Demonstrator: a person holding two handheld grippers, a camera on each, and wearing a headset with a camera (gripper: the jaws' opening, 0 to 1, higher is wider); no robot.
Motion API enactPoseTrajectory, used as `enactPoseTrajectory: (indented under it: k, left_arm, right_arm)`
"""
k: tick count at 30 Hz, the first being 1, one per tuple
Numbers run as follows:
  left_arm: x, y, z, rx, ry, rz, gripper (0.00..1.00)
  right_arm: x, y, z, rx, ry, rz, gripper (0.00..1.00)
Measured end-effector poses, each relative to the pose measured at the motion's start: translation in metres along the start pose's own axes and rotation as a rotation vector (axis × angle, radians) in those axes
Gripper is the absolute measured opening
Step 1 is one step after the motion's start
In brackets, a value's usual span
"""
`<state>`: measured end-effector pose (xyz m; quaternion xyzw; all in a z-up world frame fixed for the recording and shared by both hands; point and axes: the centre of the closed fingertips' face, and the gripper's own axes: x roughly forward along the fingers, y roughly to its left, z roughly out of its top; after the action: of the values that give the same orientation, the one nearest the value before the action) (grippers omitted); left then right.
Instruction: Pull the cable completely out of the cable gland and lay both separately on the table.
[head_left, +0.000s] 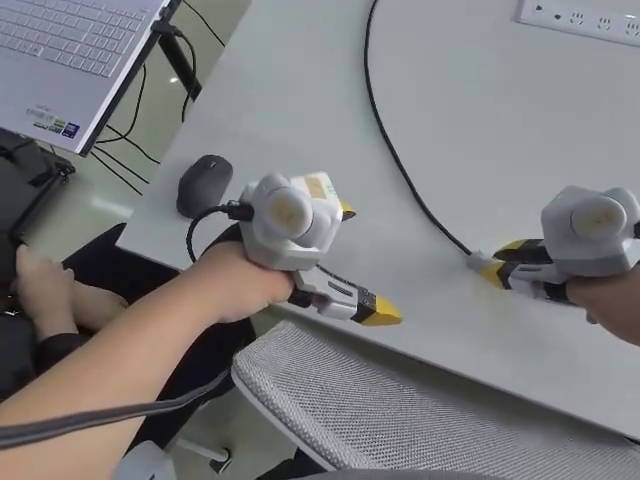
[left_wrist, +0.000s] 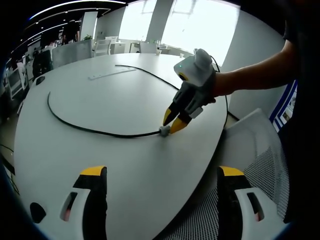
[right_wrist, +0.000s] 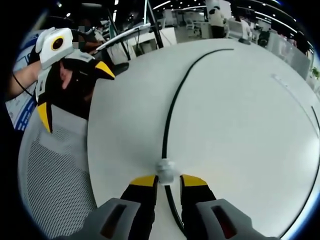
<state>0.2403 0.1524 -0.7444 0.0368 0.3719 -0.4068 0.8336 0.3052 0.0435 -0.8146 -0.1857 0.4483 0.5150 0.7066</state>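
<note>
A long black cable (head_left: 400, 165) (left_wrist: 100, 131) (right_wrist: 172, 100) curves across the white table (head_left: 300, 100). It ends in a small pale cable gland (head_left: 475, 262) (left_wrist: 163, 131) (right_wrist: 166, 170) near the front edge. My right gripper (head_left: 497, 272) (left_wrist: 172, 124) (right_wrist: 168, 181) lies low on the table, its yellow tips drawn in against the gland's sides. A short cable tail runs back between the jaws. My left gripper (head_left: 365, 262) (left_wrist: 161, 172) (right_wrist: 75, 94) hovers at the table's front edge, left of the gland, jaws wide apart and holding nothing.
A dark mouse (head_left: 204, 184) sits near the table's left corner, with a laptop (head_left: 70, 50) on a stand beyond it. A white power strip (head_left: 580, 18) lies at the far right. A grey mesh chair (head_left: 400, 410) stands under the front edge.
</note>
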Motion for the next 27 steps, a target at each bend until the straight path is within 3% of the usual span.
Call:
enactPoseTrajectory:
  k: [9,15,23,27]
  left_arm:
    - [0.003,-0.004,-0.001,0.001,0.006,-0.012,0.89]
    - [0.004,-0.007,-0.002,0.000,0.004,-0.020,0.88]
    - [0.007,-0.012,-0.002,-0.001,0.007,-0.024,0.88]
    - [0.008,-0.014,0.006,0.000,-0.005,-0.023,0.87]
  right_arm:
    - [0.001,0.003,-0.001,-0.026,0.007,0.009,0.08]
    - [-0.003,-0.006,0.001,-0.057,0.000,-0.052,0.07]
    - [-0.011,-0.001,0.003,-0.038,-0.015,-0.022,0.07]
    - [-0.016,0.004,0.006,-0.038,-0.028,-0.008,0.07]
